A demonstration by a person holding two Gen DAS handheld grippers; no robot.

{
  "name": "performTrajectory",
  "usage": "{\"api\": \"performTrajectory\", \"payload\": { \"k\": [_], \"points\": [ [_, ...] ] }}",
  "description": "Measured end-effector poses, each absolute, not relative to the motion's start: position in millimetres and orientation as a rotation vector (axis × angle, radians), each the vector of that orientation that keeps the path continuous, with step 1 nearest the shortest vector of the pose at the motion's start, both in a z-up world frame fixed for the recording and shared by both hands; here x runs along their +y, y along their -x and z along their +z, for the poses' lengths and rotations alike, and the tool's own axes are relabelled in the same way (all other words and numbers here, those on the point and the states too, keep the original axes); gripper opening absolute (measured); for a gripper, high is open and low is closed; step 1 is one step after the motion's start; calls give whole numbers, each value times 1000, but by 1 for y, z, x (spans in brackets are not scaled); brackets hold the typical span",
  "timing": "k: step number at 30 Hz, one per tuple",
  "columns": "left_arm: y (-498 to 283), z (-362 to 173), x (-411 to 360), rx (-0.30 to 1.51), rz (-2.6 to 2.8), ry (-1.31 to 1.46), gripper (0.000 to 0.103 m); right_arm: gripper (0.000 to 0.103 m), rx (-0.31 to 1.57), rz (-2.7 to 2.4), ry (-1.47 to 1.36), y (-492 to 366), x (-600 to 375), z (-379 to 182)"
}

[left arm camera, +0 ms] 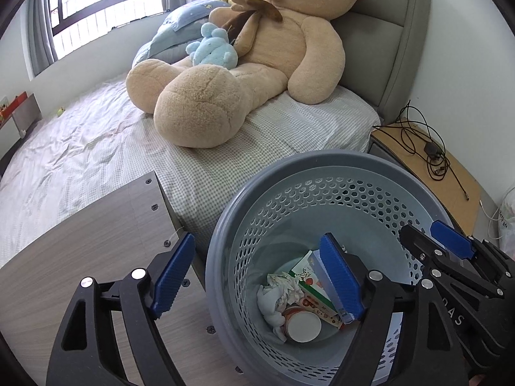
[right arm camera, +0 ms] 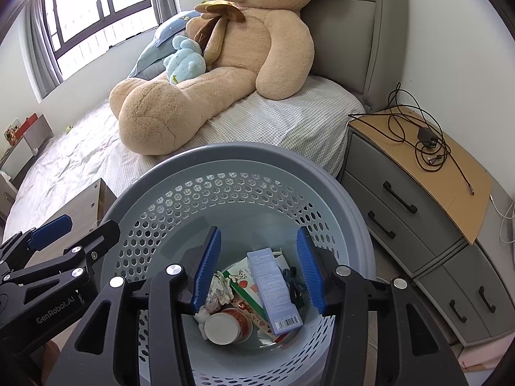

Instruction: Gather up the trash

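A grey perforated basket (left arm camera: 322,156) (right arm camera: 241,148) stands beside the bed. At its bottom lie a light blue box (right arm camera: 276,289), a paper cup (right arm camera: 225,325) (left arm camera: 302,325), crumpled tissue (right arm camera: 220,289) (left arm camera: 280,292), a green-and-red carton (right arm camera: 244,281) (left arm camera: 309,276) and a dark cord (right arm camera: 293,281). My right gripper (right arm camera: 258,231) (left arm camera: 434,234) hangs open over the basket's mouth, with nothing between its pads. My left gripper (left arm camera: 257,241) (right arm camera: 74,225) is open wide at the basket's left side. One of its fingers is over the wooden top, the other over the basket's inside, and it holds nothing.
A wooden cabinet top (left arm camera: 80,241) sits left of the basket. Behind is a bed (left arm camera: 96,148) with a big teddy bear (left arm camera: 257,64). To the right stands a grey drawer unit (right arm camera: 402,199) with black cables (right arm camera: 425,141) on top.
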State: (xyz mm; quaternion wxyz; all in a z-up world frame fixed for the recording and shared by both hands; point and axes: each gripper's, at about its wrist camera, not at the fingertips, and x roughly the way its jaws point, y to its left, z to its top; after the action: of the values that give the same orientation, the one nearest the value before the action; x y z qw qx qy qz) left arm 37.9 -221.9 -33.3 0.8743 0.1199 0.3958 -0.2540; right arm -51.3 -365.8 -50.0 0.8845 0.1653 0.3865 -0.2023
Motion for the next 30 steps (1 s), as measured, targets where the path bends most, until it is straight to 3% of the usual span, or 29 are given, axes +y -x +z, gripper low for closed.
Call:
{"api": "performTrajectory", "payload": {
  "k": [11,30],
  "points": [
    [-36,-30,-219,811,-525,-244,88,52,806,-423,-337,51,-365,-50],
    [-37,-30,-217,803,-500,-245,96,53,802,-425,-338,51,-364,-49]
  ]
}}
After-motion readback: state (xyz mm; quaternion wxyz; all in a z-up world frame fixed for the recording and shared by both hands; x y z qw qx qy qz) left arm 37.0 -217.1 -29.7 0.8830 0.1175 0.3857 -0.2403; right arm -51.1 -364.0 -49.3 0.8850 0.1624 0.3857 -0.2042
